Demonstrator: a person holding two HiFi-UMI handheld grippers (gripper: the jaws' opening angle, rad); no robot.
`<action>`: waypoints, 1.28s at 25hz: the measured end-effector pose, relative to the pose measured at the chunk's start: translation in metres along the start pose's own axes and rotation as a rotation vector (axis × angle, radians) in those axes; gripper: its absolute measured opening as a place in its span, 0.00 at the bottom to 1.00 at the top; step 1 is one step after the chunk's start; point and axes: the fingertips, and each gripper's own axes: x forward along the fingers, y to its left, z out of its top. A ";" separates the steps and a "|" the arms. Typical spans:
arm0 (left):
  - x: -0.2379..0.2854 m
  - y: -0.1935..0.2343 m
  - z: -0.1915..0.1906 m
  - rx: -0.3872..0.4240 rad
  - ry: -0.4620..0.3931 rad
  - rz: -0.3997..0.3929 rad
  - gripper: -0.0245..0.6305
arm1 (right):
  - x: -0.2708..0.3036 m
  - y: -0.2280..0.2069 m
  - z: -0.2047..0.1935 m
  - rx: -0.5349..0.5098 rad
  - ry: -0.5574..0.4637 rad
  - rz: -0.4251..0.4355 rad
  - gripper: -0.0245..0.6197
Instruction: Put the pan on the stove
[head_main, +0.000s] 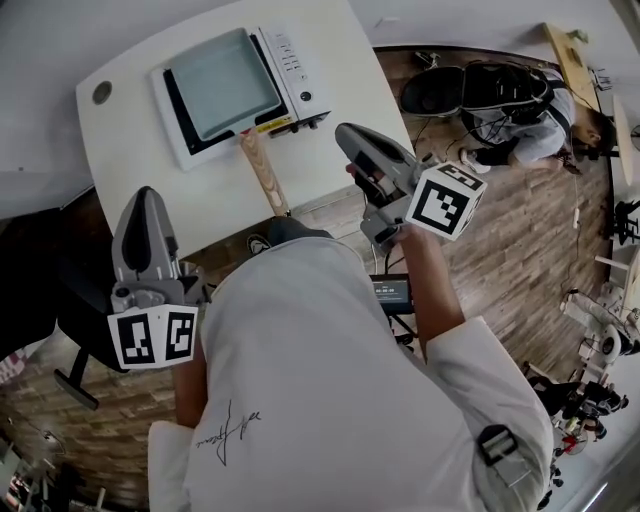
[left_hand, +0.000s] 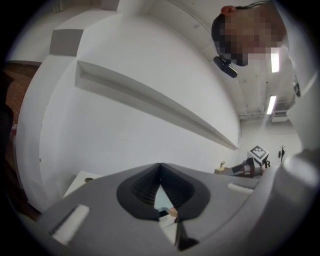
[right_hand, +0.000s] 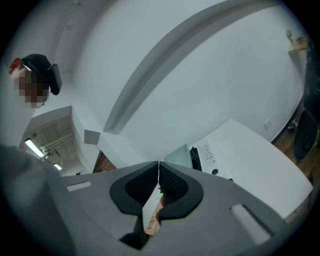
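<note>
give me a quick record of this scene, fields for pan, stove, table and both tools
pan: square grey pan, sitting on the stove
handle: wooden handle, points toward the person, over the table
stove: white stove, stands on the table
table: white table
left tool: left tool shut, empty, apart from the pan
right tool: right tool shut, empty, beside the handle, not touching it
</note>
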 end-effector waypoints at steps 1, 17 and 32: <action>-0.001 0.002 0.001 -0.001 -0.002 0.001 0.05 | -0.001 0.003 0.002 -0.021 -0.007 -0.011 0.04; -0.018 0.005 -0.004 -0.012 0.028 0.011 0.05 | -0.021 0.051 -0.001 -0.388 -0.027 -0.097 0.04; -0.031 0.000 -0.019 -0.034 0.059 0.004 0.05 | -0.025 0.057 -0.019 -0.430 0.016 -0.135 0.04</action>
